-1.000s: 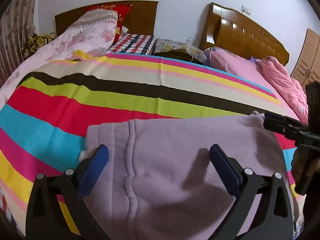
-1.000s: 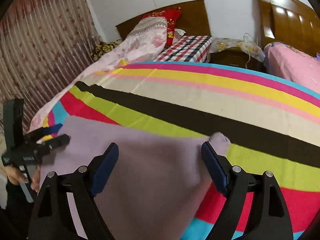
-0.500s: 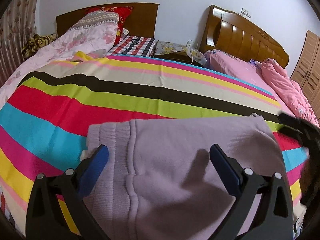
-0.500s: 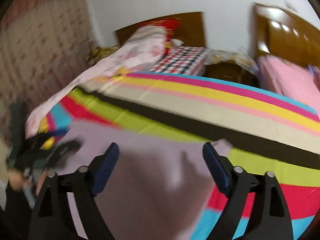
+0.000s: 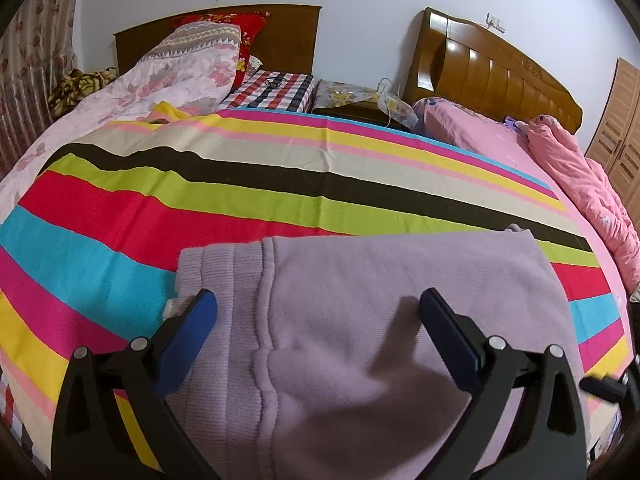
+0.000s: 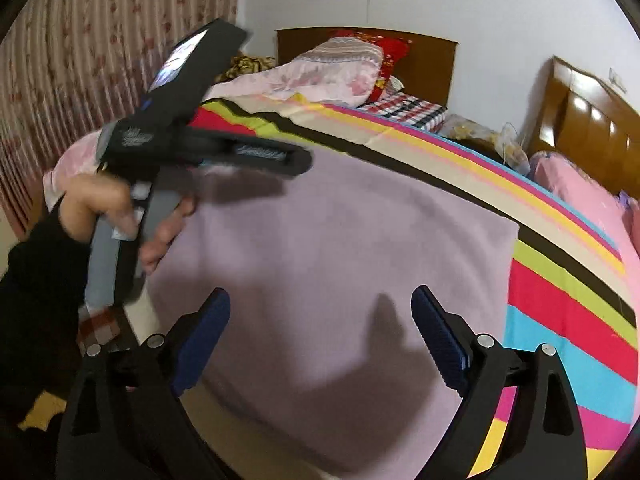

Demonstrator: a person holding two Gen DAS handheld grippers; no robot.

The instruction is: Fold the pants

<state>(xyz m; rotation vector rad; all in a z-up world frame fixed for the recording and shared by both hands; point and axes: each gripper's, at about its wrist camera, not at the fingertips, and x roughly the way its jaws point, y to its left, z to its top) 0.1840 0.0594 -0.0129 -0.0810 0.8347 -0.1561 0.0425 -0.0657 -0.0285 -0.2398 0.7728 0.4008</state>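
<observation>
A pair of soft lilac knitted pants [image 5: 380,320] lies flat, folded into a broad rectangle, on the bright multicolour striped bedsheet [image 5: 240,208] at the near edge of the bed. Its ribbed waistband [image 5: 224,276] sits to the left in the left wrist view.

The left hand-held gripper [image 5: 318,320] hovers over the waistband end with its blue-padded jaws spread wide and nothing between the pads. In the right wrist view it shows side-on [image 6: 296,162], held by a hand [image 6: 120,216] in a black sleeve.

The right hand-held gripper [image 6: 320,320] hangs above the middle of the pants, jaws wide (they have just been opening further), gripping no cloth.

Beyond lie a floral pink quilt [image 5: 132,92], a red pillow [image 5: 244,28] and a brown wooden headboard [image 5: 492,76].
</observation>
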